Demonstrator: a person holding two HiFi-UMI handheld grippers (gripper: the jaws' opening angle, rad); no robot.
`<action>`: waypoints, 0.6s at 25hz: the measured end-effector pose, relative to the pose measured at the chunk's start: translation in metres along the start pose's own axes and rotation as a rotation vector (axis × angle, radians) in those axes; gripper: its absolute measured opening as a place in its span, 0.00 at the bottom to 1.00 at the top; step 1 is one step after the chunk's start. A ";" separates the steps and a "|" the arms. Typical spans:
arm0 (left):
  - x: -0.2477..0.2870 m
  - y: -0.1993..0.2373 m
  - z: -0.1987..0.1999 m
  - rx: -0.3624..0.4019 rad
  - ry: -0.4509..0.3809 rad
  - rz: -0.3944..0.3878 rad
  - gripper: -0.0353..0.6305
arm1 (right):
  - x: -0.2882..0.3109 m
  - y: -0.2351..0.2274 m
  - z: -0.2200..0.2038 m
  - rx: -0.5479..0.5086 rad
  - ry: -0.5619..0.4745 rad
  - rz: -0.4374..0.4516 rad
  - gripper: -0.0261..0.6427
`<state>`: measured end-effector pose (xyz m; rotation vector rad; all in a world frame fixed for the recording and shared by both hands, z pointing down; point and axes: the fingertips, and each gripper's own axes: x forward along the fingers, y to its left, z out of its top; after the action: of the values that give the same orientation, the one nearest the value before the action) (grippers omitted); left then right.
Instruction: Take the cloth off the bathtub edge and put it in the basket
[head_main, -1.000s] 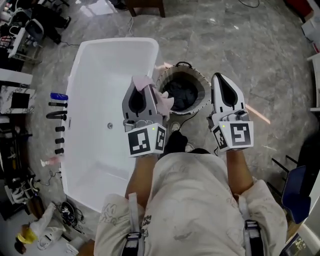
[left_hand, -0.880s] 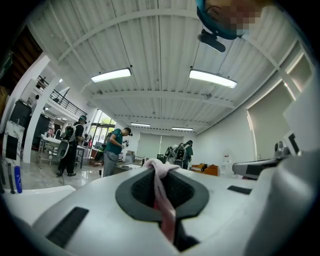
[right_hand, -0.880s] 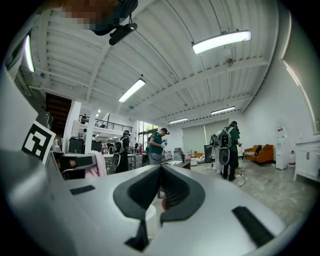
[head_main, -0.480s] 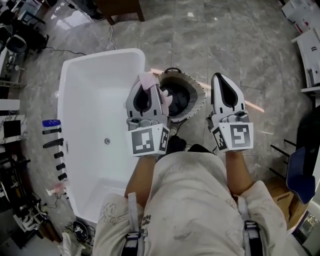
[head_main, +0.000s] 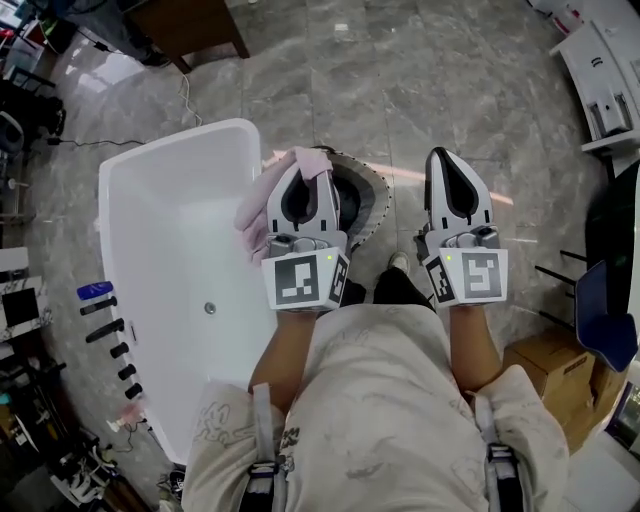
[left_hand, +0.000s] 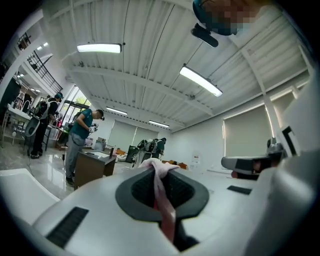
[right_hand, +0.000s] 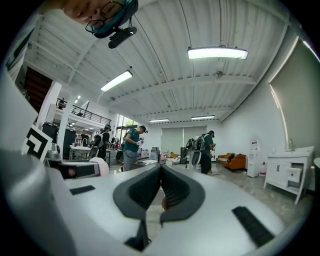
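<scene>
Cloth, pink, hangs pinched in the left tool by the basket; right tool pressed together.

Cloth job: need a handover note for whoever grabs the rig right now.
Left gripper: shut on the pink cloth, which drapes down its left side.
Right gripper: shut, empty, to the right of the basket.
Basket: on the floor beside the bathtub, partly under the left gripper.
Done: cloth is off the bathtub edge.
Left: bring it over the basket's opening and let go.
</scene>
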<state>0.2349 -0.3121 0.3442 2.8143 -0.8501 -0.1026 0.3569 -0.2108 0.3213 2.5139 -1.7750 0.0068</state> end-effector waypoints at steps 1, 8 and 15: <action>0.005 -0.006 -0.001 0.002 0.001 -0.010 0.07 | 0.000 -0.010 0.000 0.002 -0.001 -0.015 0.02; 0.036 -0.055 -0.013 0.004 0.018 -0.038 0.07 | -0.004 -0.073 -0.002 0.034 -0.019 -0.058 0.02; 0.061 -0.100 -0.023 0.006 0.023 -0.023 0.07 | -0.003 -0.124 -0.003 0.061 -0.035 -0.038 0.02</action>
<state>0.3425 -0.2612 0.3451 2.8258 -0.8148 -0.0704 0.4725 -0.1663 0.3180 2.6050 -1.7656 0.0152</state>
